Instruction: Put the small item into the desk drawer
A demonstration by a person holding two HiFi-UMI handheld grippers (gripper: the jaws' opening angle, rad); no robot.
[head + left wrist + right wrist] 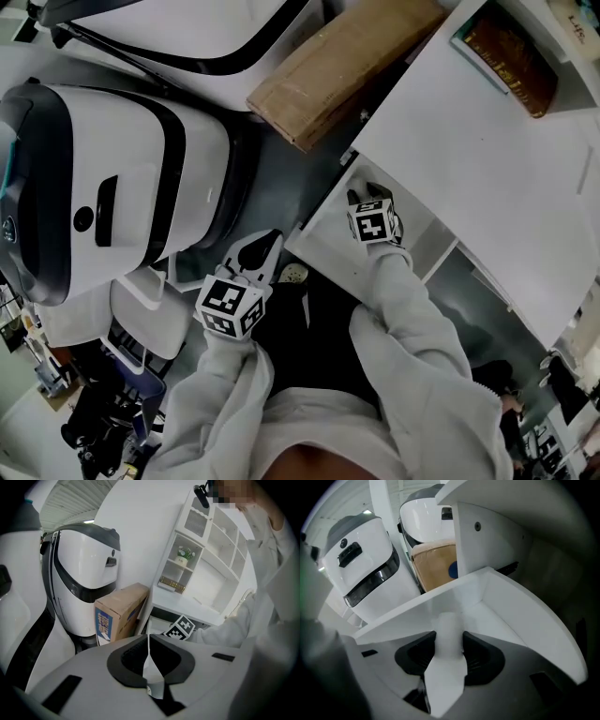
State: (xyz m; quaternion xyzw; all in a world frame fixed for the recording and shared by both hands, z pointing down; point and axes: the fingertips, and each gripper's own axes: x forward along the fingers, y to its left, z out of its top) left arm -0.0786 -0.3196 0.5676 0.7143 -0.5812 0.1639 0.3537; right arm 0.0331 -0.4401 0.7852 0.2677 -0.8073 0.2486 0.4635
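Your right gripper (449, 649) is pinching the item (449, 626), a small white tube-looking thing, inside the open drawer (520, 620). Can't tell if it's touching the bottom. It looks light and stiff, probably smooth plastic, so I'd guess it could slip or roll once you let go. The pads have it across the middle, which seems like the right spot. Your left gripper (149, 645) is pressed together with nothing in it, outside the drawer.
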